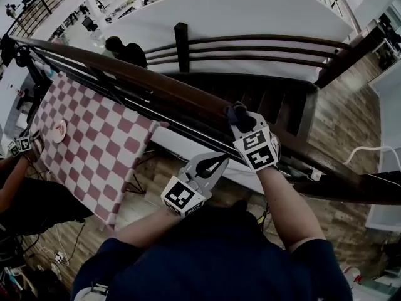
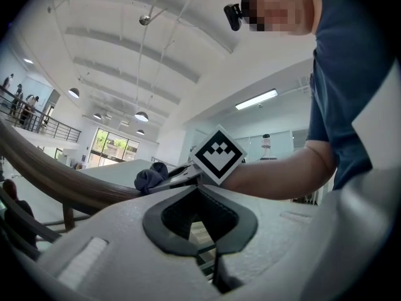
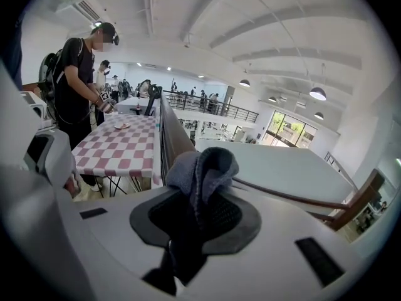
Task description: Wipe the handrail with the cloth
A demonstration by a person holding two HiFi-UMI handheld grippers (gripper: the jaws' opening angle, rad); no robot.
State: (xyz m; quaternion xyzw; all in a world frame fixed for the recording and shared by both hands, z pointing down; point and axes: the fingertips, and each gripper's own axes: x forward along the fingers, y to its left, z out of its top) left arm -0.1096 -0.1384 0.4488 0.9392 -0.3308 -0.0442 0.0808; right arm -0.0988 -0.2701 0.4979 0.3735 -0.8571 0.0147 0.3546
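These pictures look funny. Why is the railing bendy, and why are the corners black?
Head view: the wide lens bows the handrail into a curve. Left gripper view: the round lens leaves black corners, and the left gripper is so close it looks soft. Right gripper view: same black corners; the cloth in the right gripper looks sharp.

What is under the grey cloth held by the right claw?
The dark wooden handrail runs under the cloth. The spot directly beneath is covered.

handrail (image 1: 175,93) ends off-frame; cloth (image 3: 202,168) tail buried inside right gripper (image 3: 200,190)
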